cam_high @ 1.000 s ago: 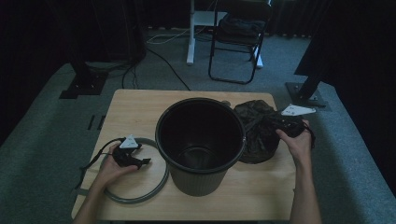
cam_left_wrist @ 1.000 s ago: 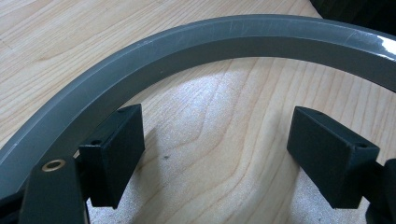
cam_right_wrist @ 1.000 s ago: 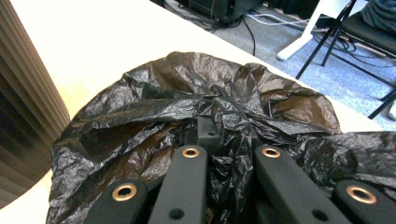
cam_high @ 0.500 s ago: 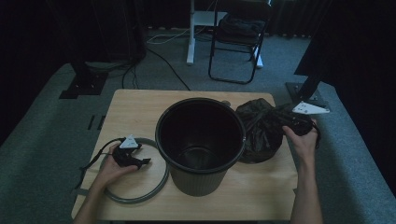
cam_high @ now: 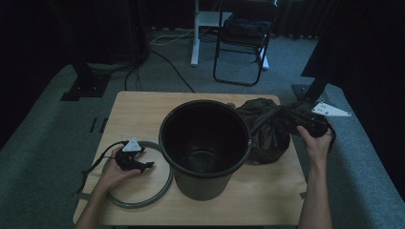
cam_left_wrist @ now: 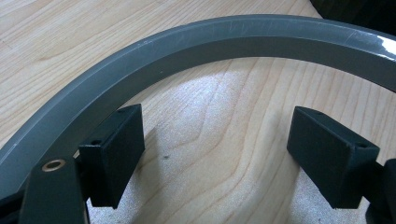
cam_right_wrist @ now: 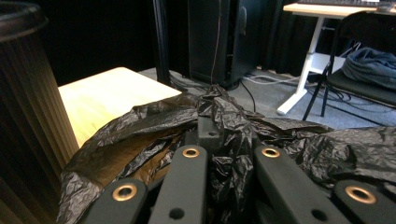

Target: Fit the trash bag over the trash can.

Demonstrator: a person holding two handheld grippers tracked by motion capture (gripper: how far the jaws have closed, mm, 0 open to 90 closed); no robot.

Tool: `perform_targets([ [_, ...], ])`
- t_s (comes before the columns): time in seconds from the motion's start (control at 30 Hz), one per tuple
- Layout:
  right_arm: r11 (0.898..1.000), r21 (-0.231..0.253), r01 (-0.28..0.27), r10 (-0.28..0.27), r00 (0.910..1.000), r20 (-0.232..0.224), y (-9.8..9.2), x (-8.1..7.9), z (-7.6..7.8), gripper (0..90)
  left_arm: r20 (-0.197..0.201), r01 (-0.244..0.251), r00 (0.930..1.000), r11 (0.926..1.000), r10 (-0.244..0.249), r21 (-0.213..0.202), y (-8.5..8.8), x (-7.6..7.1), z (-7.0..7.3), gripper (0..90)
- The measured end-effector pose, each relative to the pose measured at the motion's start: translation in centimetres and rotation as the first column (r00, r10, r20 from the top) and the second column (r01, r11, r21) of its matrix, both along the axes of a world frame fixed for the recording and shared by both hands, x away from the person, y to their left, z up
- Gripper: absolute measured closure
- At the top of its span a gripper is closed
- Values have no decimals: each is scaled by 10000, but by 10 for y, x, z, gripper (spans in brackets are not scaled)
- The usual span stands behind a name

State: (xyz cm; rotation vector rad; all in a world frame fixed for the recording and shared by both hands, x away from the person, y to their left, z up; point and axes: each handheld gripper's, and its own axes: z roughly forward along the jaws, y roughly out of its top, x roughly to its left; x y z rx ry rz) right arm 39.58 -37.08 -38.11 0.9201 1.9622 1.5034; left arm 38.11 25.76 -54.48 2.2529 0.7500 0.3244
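On the wooden table (cam_high: 143,107), centre: a tall black bin (cam_high: 204,143) standing upright, mouth open to the ceiling, ribbed wall. It sits squarely between the two hands and blocks the straight line from one to the other.

Left of the bin: a grey ring (cam_high: 160,191) lying flat on the wood, its near-right arc just beside the bin's base. Left gripper (cam_high: 136,162) rests inside the ring's upper arc. In the left gripper view the jaws stand spread wide, bare wood between them, nothing pinched; the ring (cam_left_wrist: 196,42) curves across ahead of the pads, and its left end passes close by the left pad.

Right of the bin: a crumpled black plastic bag (cam_high: 267,129), slumped on the table's far right corner, touching or nearly touching the bin's wall. Right gripper (cam_high: 305,121) is at the bag's right edge, off the table's side. In the right gripper view the jaws are pressed together on a bunched fold of the bag (cam_right_wrist: 224,135); film gathers up between the arms.

Bag's lie: long axis runs roughly left to right across the table, the bulk toward the bin, the pinched, drawn-out end toward the right hand (cam_high: 315,140). Opening not discernible in the folds.

Beyond the table: grey carpet, a black folding chair (cam_high: 243,47) with cloth on its seat, a white desk leg (cam_high: 196,33), cables on the floor.
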Motion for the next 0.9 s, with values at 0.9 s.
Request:
perform_targets([
  [0.9, 9959, 904, -82, -19, 9938, 1110, -11, -12, 36, 871, 1, 0, 10000, 10000, 0, 1, 0, 0, 0, 194],
])
